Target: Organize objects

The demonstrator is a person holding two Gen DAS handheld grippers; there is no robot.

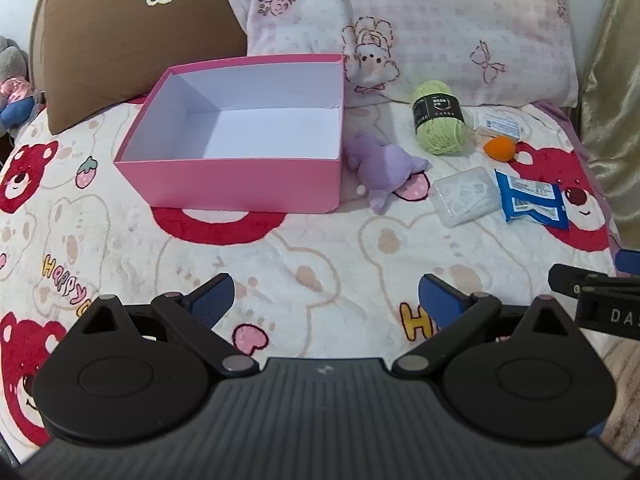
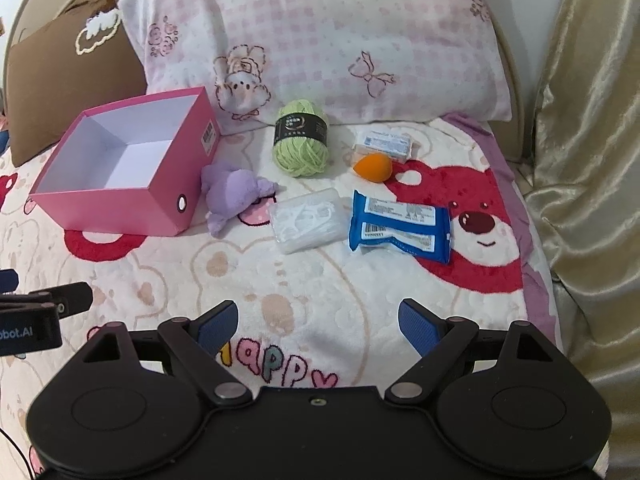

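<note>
An empty pink box (image 1: 240,184) (image 2: 108,210) with a white inside sits on the bear-print blanket. To its right lie a purple plush toy (image 1: 380,166) (image 2: 232,194), a green yarn ball (image 1: 440,120) (image 2: 301,144), an orange sponge (image 1: 499,146) (image 2: 373,167), a clear plastic case (image 1: 466,196) (image 2: 308,220), a blue packet (image 1: 532,202) (image 2: 400,226) and a small white packet (image 1: 502,124) (image 2: 384,144). My left gripper (image 1: 326,300) and right gripper (image 2: 318,322) hover open over the blanket near its front, both with nothing between the fingers.
A brown pillow (image 1: 132,36) and a pink checked pillow (image 1: 420,20) (image 2: 320,36) lean at the back. A gold curtain (image 2: 592,160) hangs at the right. Stuffed toys (image 1: 14,84) sit at the far left. Bare blanket (image 2: 280,280) lies between the grippers and the objects.
</note>
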